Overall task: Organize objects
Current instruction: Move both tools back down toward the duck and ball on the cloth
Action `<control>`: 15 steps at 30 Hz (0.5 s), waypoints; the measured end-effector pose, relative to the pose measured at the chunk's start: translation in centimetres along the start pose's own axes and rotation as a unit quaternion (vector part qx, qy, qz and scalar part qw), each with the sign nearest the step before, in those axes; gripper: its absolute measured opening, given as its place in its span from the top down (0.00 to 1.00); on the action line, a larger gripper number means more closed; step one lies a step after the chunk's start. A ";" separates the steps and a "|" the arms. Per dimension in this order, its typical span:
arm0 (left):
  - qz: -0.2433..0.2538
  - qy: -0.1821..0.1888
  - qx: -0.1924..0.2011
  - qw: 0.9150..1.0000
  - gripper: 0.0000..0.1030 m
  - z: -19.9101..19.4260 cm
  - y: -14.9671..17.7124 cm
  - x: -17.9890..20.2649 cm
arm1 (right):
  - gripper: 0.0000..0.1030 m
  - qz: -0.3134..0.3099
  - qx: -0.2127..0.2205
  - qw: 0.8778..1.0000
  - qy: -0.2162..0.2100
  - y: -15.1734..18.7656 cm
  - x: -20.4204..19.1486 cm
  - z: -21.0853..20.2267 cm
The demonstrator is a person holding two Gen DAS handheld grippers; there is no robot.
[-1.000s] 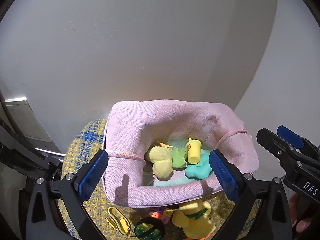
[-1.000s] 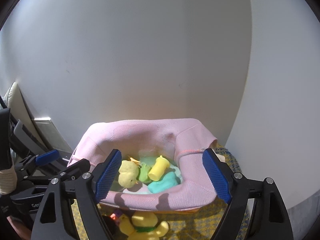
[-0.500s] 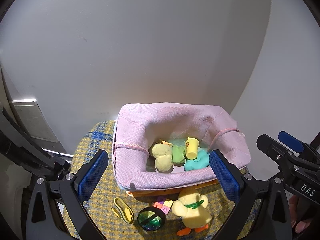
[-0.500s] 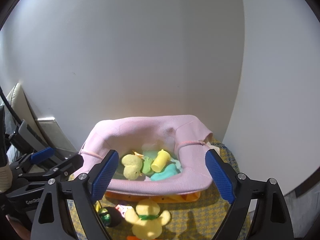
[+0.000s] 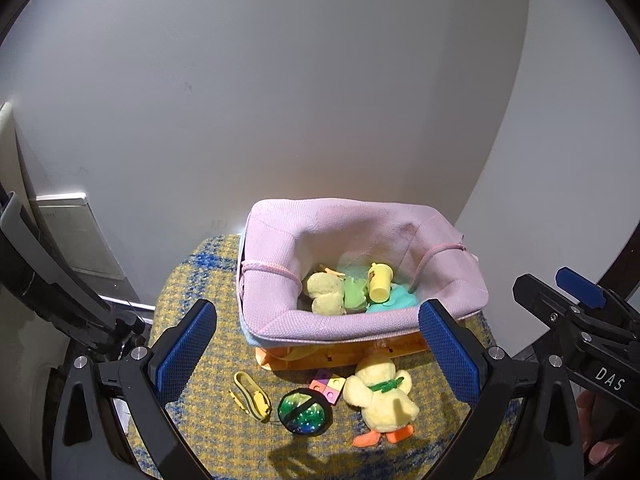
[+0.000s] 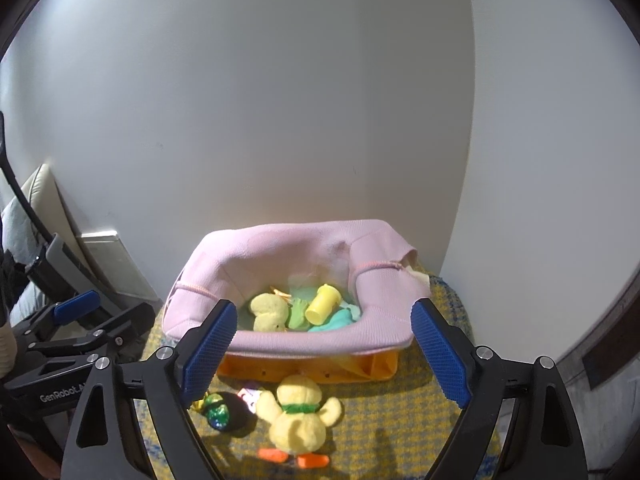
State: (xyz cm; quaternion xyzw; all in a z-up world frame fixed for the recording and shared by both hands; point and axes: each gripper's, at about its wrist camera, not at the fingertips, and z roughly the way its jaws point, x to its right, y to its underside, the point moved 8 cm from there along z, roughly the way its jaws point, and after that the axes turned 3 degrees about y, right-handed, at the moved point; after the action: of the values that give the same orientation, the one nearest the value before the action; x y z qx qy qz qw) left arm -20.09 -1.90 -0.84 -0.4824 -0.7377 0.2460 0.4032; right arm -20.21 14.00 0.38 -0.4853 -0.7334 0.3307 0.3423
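1. The right gripper has its blue fingers wide apart, holding nothing.
2. A pink basket sits between and past the fingers.
3. A yellow duck toy lies between the fingers, nearer than the basket.
4. A shiny green ball rests just beside the left finger.

Pink fabric basket is sitting upright, holding a yellow cup on its side. Plush duck, sparkly ball, yellow clip are lying just before it.

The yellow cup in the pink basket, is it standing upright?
No, the yellow cup lies tipped on its side among the toys inside the pink basket.
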 end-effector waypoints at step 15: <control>-0.005 -0.007 -0.004 1.000 0.00 -0.8 2.7 -1.1 | 0.14 -0.004 -0.015 1.000 0.001 3.1 -0.4 -0.5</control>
State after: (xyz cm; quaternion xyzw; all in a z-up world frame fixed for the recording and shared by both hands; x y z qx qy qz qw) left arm -17.75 -1.82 -2.82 -0.4785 -0.7440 0.2439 0.3975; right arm -18.20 14.64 -1.94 -0.4874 -0.7398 0.3180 0.3375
